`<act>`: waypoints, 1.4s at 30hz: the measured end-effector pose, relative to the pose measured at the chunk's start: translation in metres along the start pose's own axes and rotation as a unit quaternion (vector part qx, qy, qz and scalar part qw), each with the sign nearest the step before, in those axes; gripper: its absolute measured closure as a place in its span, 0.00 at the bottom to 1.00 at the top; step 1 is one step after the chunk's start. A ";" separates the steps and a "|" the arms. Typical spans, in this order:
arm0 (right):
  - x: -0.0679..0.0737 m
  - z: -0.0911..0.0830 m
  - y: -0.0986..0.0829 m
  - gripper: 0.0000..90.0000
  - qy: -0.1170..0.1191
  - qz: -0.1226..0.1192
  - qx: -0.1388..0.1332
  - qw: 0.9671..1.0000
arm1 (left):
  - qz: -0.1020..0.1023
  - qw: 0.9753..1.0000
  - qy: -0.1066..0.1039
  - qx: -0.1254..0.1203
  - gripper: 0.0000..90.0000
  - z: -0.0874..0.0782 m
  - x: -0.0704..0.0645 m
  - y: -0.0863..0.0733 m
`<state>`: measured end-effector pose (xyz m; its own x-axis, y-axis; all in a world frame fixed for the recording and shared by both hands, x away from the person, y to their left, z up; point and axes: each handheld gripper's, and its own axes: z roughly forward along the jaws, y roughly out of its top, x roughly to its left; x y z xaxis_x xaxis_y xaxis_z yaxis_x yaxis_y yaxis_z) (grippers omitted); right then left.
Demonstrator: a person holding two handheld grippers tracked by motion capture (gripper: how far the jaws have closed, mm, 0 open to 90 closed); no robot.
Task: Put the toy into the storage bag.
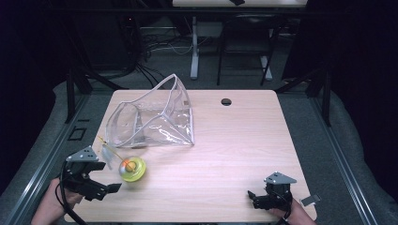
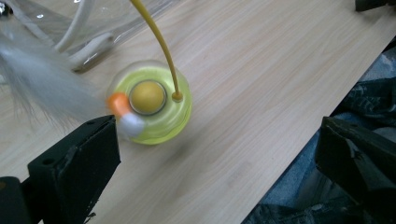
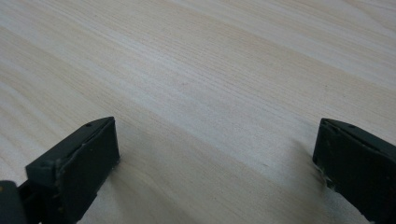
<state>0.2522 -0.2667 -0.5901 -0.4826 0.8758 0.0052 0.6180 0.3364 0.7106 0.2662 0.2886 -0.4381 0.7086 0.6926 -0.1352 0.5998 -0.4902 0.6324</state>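
The left tongs (image 1: 105, 187) hang wide apart just beside the yellow toy (image 1: 132, 168) on the surface (image 1: 225, 150). The right tongs (image 1: 256, 198) rest spread, gripping nothing.

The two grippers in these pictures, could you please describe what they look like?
Both the left gripper and the right gripper are black, each with two flat, blocky black jaws and a grey three-cornered plate on top. A black cable trails from the left one. The forearms show no sleeves.

The left gripper (image 1: 105, 187) hovers at the table's near-left corner, jaws apart; the right gripper (image 1: 253, 196), jaws wide, sits near its near-right corner.
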 end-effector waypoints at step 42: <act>0.000 0.000 -0.001 0.00 0.000 -0.001 0.000 1.000 | -0.015 0.999 0.034 -0.003 0.89 -0.002 0.032 0.048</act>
<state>0.2514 -0.2668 -0.5901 -0.4834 0.8754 0.0036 0.6175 0.3380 0.7103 0.3167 0.2881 -0.4102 0.6638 0.7409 -0.1020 0.6176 -0.4661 0.6335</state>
